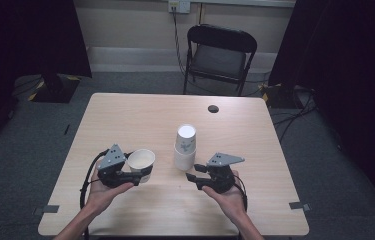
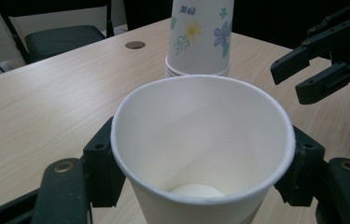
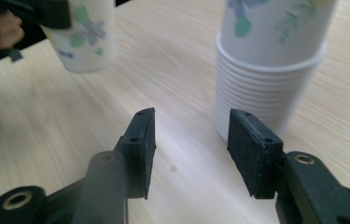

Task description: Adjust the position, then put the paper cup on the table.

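Note:
An upright white paper cup (image 1: 141, 161) with a flower print sits between the jaws of my left gripper (image 1: 137, 175), which is shut on it just under the rim. In the left gripper view the cup (image 2: 200, 135) shows its open mouth and white inside, with my left gripper (image 2: 200, 163) pressing on both sides. A stack of upside-down flowered cups (image 1: 185, 147) stands on the table (image 1: 125, 115) a little right of it. My right gripper (image 1: 193, 175) hovers near the stack's base, open; in its own view my right gripper (image 3: 191, 135) holds nothing, and the stack (image 3: 270, 70) is just beyond the right jaw.
A dark round hole (image 1: 213, 108) lies near the table's far edge. A black folding chair (image 1: 220, 55) stands behind the table. Dark curtains hang at both sides. Bare wood stretches along the table's left and far parts.

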The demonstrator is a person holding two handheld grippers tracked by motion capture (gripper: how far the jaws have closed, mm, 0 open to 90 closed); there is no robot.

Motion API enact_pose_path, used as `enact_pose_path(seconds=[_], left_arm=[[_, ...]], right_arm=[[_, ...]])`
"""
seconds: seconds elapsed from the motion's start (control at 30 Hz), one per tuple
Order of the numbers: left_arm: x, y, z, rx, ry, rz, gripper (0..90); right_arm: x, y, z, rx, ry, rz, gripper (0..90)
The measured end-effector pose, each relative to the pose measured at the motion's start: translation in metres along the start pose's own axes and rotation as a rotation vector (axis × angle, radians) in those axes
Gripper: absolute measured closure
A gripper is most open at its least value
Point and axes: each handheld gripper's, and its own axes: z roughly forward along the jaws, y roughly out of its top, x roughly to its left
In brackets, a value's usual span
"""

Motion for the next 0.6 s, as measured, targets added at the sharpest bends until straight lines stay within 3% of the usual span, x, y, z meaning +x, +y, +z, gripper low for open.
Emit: enact_pose_path(seconds=[0.23, 0.6], left_arm=[[0.009, -0.007, 0.002, 0.042, 0.013, -0.007, 31.8], [0.029, -0.011, 0.001, 0.042, 0.073, -0.049, 31.9]], right_arm=[[-0.017, -0.017, -0.014, 0.009, -0.068, 0.008, 45.9], [-0.047, -0.046, -0.035, 0.045, -0.182, 0.051, 33.0]])
